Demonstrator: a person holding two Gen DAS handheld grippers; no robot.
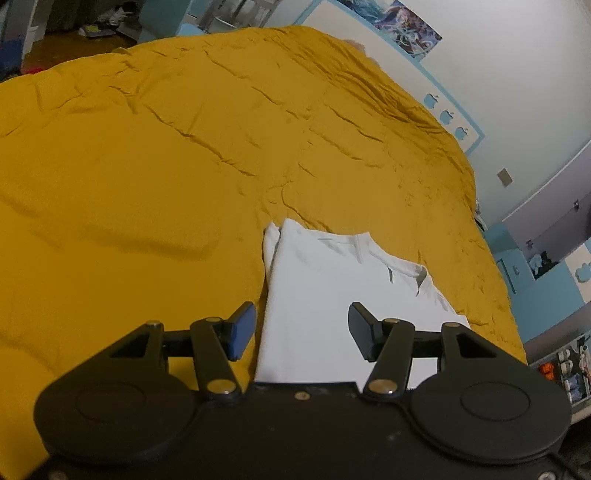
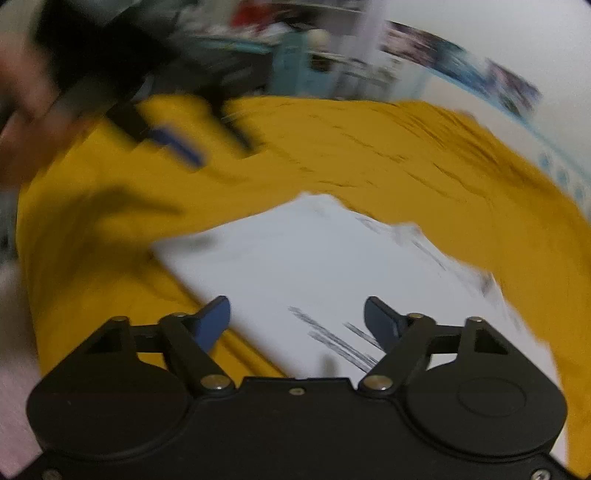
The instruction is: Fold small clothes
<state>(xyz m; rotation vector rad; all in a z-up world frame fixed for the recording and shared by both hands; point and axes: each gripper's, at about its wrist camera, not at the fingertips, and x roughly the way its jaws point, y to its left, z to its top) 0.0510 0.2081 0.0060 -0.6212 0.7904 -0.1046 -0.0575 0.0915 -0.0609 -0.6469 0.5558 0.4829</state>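
A white shirt [image 1: 332,291] lies folded into a flat rectangle on a mustard-yellow bedspread [image 1: 147,166], collar toward the right. My left gripper [image 1: 301,328] hovers above the shirt's near left edge, jaws wide apart with nothing between them. The right wrist view is blurred by motion. There the same white shirt [image 2: 314,266] lies on the bedspread [image 2: 369,147], and my right gripper [image 2: 297,317] stands open above its near edge, gripping nothing. The left gripper [image 2: 192,144] shows at upper left, held by a person's hand [image 2: 22,110].
The bedspread is wrinkled and stretches far to the left and back. A white wall with blue trim and posters [image 1: 402,26] borders the bed's right side. Cluttered floor and furniture [image 1: 92,26] lie beyond the far edge. Shelves [image 1: 565,362] stand at lower right.
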